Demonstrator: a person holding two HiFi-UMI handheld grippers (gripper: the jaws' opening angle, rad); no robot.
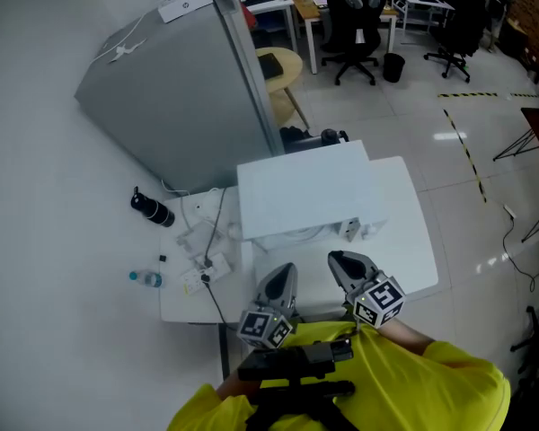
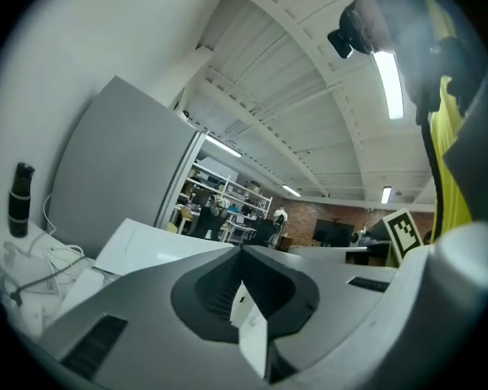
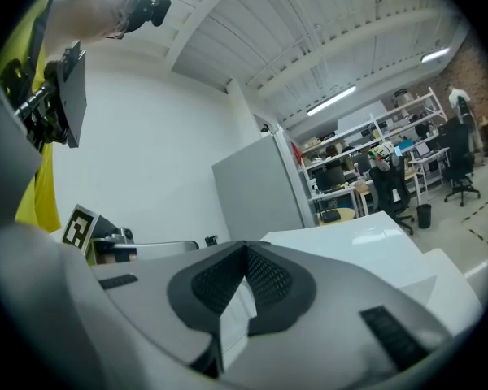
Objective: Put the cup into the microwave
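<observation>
Left gripper (image 1: 283, 274) and right gripper (image 1: 345, 261), both closed, near microwave (image 1: 305, 191)

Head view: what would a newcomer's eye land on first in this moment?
The white microwave at the centre of the white table, with the tall grey cabinet behind it to the left. Just before it, the left gripper and right gripper sit side by side, both shut and empty; no cup shows.
</observation>
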